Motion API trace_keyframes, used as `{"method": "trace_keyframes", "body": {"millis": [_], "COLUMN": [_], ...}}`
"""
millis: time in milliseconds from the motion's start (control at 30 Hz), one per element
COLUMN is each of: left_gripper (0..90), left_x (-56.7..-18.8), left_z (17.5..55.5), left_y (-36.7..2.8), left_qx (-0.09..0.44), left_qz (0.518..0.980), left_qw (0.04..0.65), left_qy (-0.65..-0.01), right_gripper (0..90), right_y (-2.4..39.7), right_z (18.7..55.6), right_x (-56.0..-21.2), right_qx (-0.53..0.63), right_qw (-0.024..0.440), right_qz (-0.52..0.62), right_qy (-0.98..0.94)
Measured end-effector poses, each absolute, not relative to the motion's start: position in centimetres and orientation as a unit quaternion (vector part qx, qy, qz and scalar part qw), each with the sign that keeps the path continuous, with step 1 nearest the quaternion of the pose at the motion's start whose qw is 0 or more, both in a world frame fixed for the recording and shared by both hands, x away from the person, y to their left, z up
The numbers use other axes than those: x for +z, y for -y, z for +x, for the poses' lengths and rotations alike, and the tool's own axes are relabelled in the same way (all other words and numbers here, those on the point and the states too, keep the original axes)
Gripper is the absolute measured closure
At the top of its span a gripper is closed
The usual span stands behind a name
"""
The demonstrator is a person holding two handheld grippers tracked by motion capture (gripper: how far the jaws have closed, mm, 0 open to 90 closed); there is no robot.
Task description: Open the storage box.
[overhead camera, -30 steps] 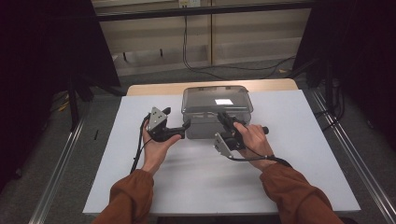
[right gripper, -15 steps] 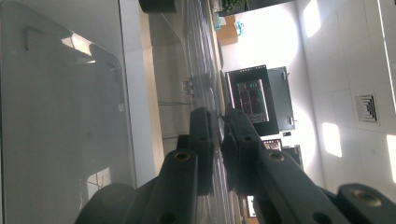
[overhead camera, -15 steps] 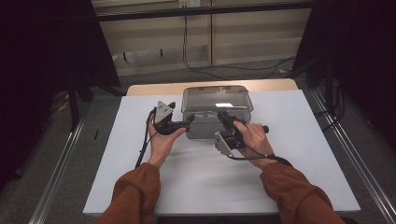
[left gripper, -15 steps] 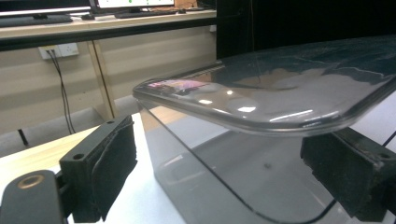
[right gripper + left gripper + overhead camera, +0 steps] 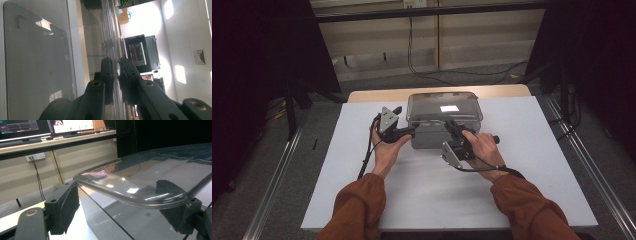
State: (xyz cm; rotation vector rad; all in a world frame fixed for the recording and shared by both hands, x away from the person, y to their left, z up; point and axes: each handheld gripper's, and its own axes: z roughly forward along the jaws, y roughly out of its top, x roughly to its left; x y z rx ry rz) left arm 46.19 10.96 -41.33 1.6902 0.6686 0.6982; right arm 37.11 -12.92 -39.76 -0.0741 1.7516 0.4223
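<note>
On the white table (image 5: 532, 165) sits a clear lidded box (image 5: 442, 117) — the right gripper (image 5: 451, 128) pinches its lid rim, while the left gripper (image 5: 408, 134) has been closing, jaws spread around the lid's corner

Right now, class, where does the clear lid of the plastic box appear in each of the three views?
High view: the clear lid sits on top of the box at centre, at the table's far edge.
Left gripper view: it spans the centre and right, its rounded rim above the dark fingers.
Right gripper view: it is seen edge-on, running up the middle between the closed fingers.
Shared landmark: the lid's rounded rim.
</note>
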Motion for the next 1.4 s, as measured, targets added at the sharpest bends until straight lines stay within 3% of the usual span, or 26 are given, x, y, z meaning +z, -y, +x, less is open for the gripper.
{"method": "trace_keyframes", "body": {"millis": [233, 400, 500, 533, 733, 900, 933, 1200, 1400], "left_gripper": [26.5, 28.0, 29.6, 30.0, 31.2, 31.4, 31.4, 31.6, 30.8], "left_x": [-41.2, -40.8, -40.7, -40.7, -40.6, -40.6, -40.5, -40.2, -40.0], "left_z": [46.3, 46.4, 46.4, 46.4, 46.4, 46.5, 46.5, 46.6, 46.8], "left_y": [-10.6, -10.6, -10.6, -10.5, -10.5, -10.4, -10.4, -10.4, -10.5], "left_qx": [0.293, 0.294, 0.293, 0.294, 0.295, 0.286, 0.286, 0.293, 0.298], "left_qz": [0.719, 0.718, 0.719, 0.717, 0.723, 0.721, 0.72, 0.719, 0.723], "left_qw": [0.568, 0.57, 0.571, 0.572, 0.568, 0.574, 0.575, 0.575, 0.569], "left_qy": [-0.274, -0.269, -0.268, -0.268, -0.26, -0.264, -0.264, -0.259, -0.255], "right_gripper": [74.3, 56.1, 50.1, 40.1, 28.6, 27.9, 25.4, 15.9, 18.8], "right_y": [13.4, 14.4, 14.9, 15.4, 17.0, 18.1, 18.7, 20.9, 22.3], "right_z": [37.5, 37.9, 38.1, 38.3, 39.0, 39.5, 39.8, 40.8, 41.8], "right_x": [-39.7, -39.3, -39.2, -39.0, -38.3, -38.2, -38.2, -38.1, -38.5], "right_qx": [0.201, 0.249, 0.268, 0.292, 0.355, 0.392, 0.407, 0.434, 0.474], "right_qw": [0.608, 0.584, 0.569, 0.556, 0.503, 0.46, 0.435, 0.387, 0.35], "right_qz": [-0.003, 0.055, 0.079, 0.108, 0.183, 0.227, 0.251, 0.322, 0.337], "right_qy": [-0.768, -0.77, -0.774, -0.771, -0.766, -0.764, -0.763, -0.747, -0.734]}}
